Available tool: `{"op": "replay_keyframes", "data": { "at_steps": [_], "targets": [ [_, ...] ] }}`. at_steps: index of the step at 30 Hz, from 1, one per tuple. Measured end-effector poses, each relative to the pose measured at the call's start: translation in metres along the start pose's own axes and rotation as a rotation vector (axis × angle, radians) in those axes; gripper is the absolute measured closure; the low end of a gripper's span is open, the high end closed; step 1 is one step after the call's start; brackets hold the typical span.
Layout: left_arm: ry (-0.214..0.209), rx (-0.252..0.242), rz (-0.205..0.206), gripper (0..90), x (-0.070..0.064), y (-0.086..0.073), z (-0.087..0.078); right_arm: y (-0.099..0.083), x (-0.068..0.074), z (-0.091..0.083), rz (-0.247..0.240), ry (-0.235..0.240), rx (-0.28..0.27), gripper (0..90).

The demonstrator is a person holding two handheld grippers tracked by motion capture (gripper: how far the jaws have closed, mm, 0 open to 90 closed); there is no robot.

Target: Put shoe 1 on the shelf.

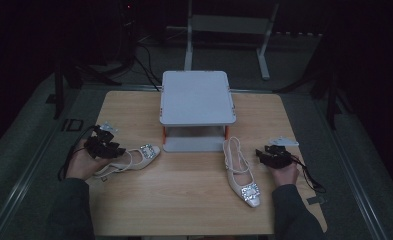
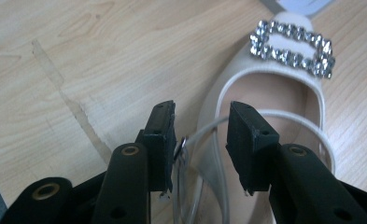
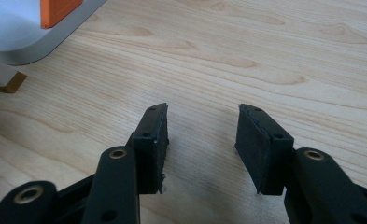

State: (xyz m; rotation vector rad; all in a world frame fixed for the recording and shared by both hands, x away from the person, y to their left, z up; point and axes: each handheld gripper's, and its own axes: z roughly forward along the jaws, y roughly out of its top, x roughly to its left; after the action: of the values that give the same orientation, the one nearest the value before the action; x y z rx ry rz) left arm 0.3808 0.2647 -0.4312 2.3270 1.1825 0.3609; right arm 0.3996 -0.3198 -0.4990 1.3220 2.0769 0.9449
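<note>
High view overlooks table (image 1: 184,200); 2 gripper views skim it closely.

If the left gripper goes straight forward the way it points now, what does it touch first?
Probably the thin strap of the cream shoe, which lies between the open jaws of the left gripper. Past it comes the sparkly buckle. Depth is hard to judge.

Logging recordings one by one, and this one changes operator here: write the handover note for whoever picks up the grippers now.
Left gripper: open, jaws astride the heel strap of the left shoe, not closed on it.
Right gripper: open, holding nothing, over bare table beside the right shoe.
Both shoes lie flat on the table in front of the rack.
Done: nothing lifted yet.
Left: probably close on the strap, then move each shoe, likely to the rack.
</note>
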Motion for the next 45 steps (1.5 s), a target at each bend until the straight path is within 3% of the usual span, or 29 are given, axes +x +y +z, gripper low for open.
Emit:
{"op": "replay_keyframes", "data": {
  "at_steps": [4,9,14,16,18,24,28,32,36,38,39,40,44,45],
  "targets": [
    [0.000,0.016,0.011,60.2,0.000,-0.006,0.002,0.000,0.001,0.000,-0.001,0.002,0.001,53.4],
    [0.033,0.061,0.044,54.5,-0.002,-0.007,0.011,0.000,0.001,0.001,-0.004,0.001,0.002,53.4],
    [0.042,0.058,0.026,52.4,0.002,0.000,0.018,0.000,0.002,0.001,-0.009,0.002,0.002,53.3],
    [0.021,0.072,0.024,51.9,0.003,0.001,0.021,0.001,0.001,0.001,-0.008,0.002,0.003,53.3],
    [-0.008,0.097,0.029,56.4,0.004,0.002,0.026,0.001,0.001,0.001,-0.009,0.003,0.003,53.3],
    [-0.062,0.135,-0.013,75.3,0.006,0.007,0.026,0.001,0.001,0.001,-0.008,0.003,0.003,53.3],
    [-0.079,0.144,-0.072,79.0,0.009,0.007,0.026,0.001,0.001,0.001,-0.008,0.003,0.003,53.3],
    [-0.123,0.119,-0.169,79.7,0.015,0.001,0.025,0.001,0.001,0.001,-0.008,0.002,0.002,53.3],
    [-0.128,0.089,-0.288,80.0,0.024,-0.005,0.023,0.001,0.001,0.001,-0.009,0.001,0.001,53.3],
    [-0.128,0.083,-0.308,79.9,0.024,-0.006,0.023,0.001,0.001,0.001,-0.009,0.001,0.001,53.4],
    [-0.116,0.070,-0.358,79.9,0.027,-0.009,0.023,0.001,0.001,0.001,-0.009,0.001,0.001,53.3],
    [-0.072,0.068,-0.379,79.7,0.026,-0.009,0.023,0.001,0.001,0.001,-0.008,0.001,0.001,53.3],
    [-0.017,0.067,-0.380,79.5,0.023,-0.008,0.022,0.001,0.001,0.001,-0.008,0.001,0.000,53.4],
    [-0.011,0.061,-0.403,79.6,0.023,-0.009,0.022,0.001,0.001,0.001,-0.008,0.001,0.000,53.4]
  ]
}}
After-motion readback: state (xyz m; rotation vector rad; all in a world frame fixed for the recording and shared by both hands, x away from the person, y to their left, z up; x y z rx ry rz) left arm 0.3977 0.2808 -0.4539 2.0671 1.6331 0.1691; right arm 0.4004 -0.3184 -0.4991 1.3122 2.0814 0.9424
